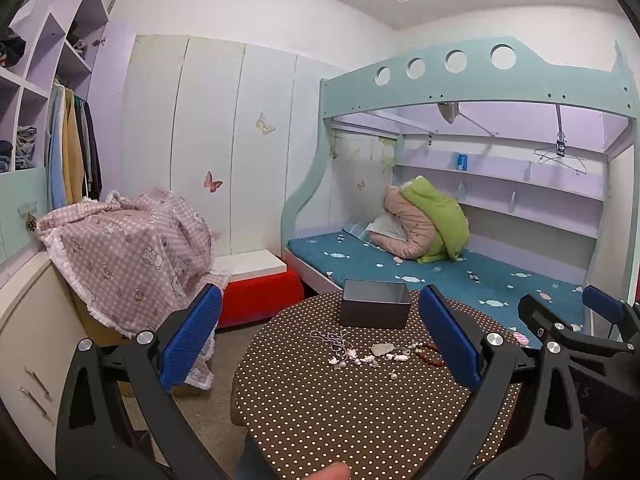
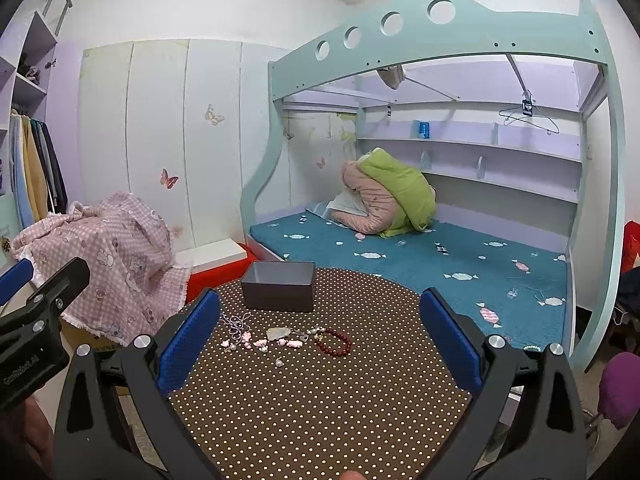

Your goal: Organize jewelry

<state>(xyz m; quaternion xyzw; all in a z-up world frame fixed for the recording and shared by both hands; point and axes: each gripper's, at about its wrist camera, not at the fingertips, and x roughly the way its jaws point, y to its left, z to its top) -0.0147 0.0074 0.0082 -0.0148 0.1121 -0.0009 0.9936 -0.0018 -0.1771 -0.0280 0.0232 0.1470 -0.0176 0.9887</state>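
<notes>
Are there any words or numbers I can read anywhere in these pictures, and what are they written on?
White print on the side of the left claw's black body: too blurred to read for sure.
Dark tag hanging from the bunk rail above the wire hanger: has white print, too small to read.
Small blue box on the purple wall shelf: markings too small to read.
Open dark grey box on the dotted table: no text visible.
</notes>
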